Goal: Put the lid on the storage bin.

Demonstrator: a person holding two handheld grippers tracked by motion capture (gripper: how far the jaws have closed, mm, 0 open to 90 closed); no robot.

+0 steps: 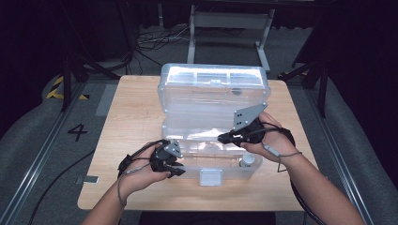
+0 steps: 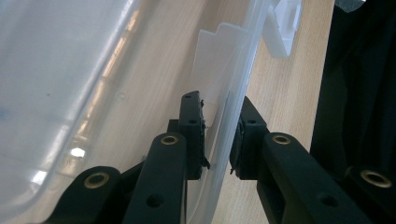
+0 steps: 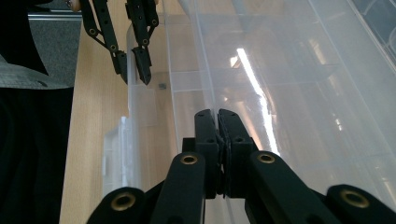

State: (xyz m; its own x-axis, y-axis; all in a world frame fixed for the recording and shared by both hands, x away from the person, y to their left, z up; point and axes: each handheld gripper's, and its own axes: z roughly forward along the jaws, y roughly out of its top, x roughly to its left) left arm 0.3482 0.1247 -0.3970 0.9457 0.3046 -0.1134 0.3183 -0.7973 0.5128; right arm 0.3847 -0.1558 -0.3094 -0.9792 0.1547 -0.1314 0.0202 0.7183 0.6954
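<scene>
Clear plastic box (image 1: 213, 101) on table (image 1: 126, 122), lid up. Left gripper (image 2: 217, 140) jaws straddle its front wall; right gripper (image 3: 218, 140) jaws pressed together. Floor "4" (image 1: 77, 131) readable.

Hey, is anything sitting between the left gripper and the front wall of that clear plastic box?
Nothing visible. The left gripper already straddles the clear box's front wall, one jaw inside and one outside, with small gaps to the plastic. The right gripper is shut farther along.
</scene>
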